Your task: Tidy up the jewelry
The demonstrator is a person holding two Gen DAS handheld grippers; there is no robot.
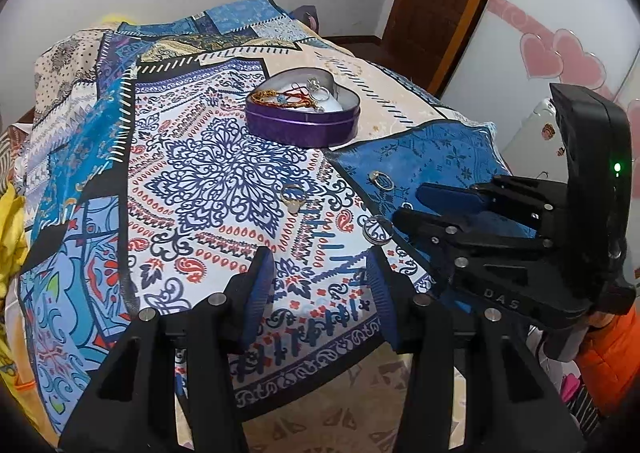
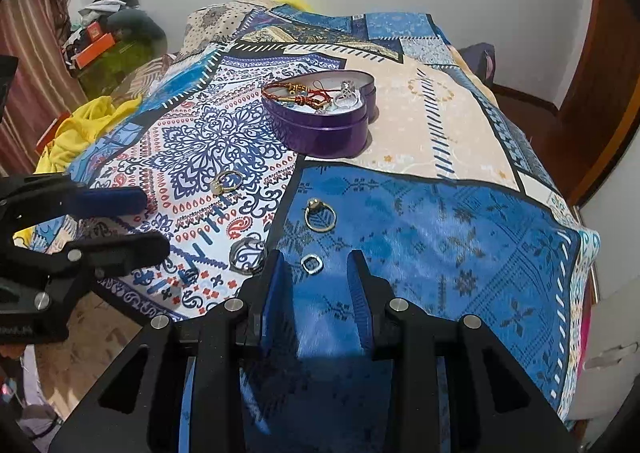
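One purple heart tin (image 2: 320, 133), bracelets (image 2: 298, 93), rings (image 2: 347, 96) inside

Purple heart tin (image 2: 320, 133) open, holding bracelets and rings. Loose on bedspread: gold ring (image 2: 227, 181), stone ring (image 2: 320, 214), large silver ring (image 2: 247, 254), small silver ring (image 2: 311, 263) just ahead of my right fingers.

Shiny metal jewellery on matt printed cloth.
The purple heart-shaped tin (image 2: 326, 133) has a satin, faintly glossy metal wall and a bright silvery inside; the red cord and gold-bead bracelets (image 2: 298, 93) in it look woven and polished. The patchwork-print bedspread (image 2: 440, 233) is soft matt cloth, slightly napped at its blue near corner, where the small silver square ring (image 2: 311, 264) and the gold ring with pale stone (image 2: 320, 215) gleam. The black gripper fingers (image 2: 362, 273) are matt plastic with ribbed blue pads. The brown door frame (image 1: 436, 5) is varnished wood.
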